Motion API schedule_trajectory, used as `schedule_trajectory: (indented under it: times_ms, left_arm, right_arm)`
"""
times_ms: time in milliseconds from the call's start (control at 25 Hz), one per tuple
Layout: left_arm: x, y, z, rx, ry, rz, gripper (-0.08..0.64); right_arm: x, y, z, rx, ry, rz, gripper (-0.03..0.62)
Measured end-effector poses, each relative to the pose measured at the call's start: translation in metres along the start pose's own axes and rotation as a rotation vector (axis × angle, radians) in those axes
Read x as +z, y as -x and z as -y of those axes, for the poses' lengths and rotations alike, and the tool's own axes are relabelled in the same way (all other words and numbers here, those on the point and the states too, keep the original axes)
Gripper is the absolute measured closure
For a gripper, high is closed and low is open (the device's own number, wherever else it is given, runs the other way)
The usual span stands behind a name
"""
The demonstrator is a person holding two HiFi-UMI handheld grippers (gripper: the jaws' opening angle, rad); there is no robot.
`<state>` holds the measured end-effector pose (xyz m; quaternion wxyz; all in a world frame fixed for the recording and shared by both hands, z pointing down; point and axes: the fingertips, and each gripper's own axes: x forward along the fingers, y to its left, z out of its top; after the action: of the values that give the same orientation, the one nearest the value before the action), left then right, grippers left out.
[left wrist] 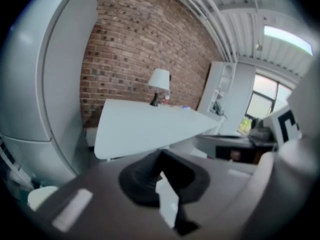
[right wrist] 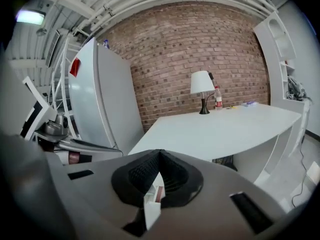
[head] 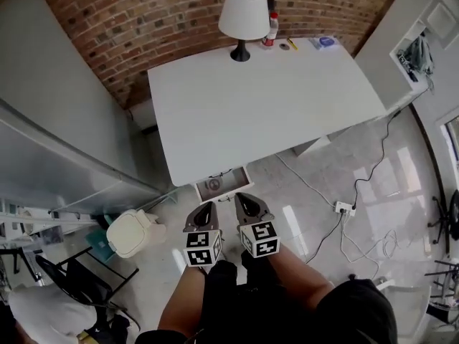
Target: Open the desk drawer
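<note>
The white desk point(head: 265, 106) fills the middle of the head view. Its small drawer point(head: 223, 185) sticks out a little from under the near edge, grey inside showing. Just short of the drawer, both grippers are held side by side over the floor. My left gripper point(head: 203, 213) is shut with nothing in it, below the drawer's left end. My right gripper point(head: 249, 205) is shut and empty, below its right end. Neither touches the drawer. In each gripper view the desk point(left wrist: 145, 126) point(right wrist: 225, 131) lies ahead past the shut black pads point(left wrist: 150, 176) point(right wrist: 150, 176); the drawer is hidden there.
A lamp point(head: 243, 16), a bottle point(head: 272, 29) and small items stand at the desk's far edge by the brick wall. A tall grey cabinet point(head: 57, 135) is on the left, with a cream bin point(head: 133, 233) by it. A power strip point(head: 344, 208) and cables lie on the floor at right.
</note>
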<state>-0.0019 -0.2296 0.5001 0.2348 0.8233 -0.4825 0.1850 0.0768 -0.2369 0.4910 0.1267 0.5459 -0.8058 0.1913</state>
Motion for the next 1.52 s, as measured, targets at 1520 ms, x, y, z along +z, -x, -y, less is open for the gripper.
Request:
schedule_trajectory:
  times_ms: [1520]
  left_arm:
    - [0.179, 0.091, 0.016, 0.044, -0.074, 0.244, 0.563]
  right_arm:
    - [0.188, 0.053, -0.047, 0.065, 0.059, 0.234, 0.594]
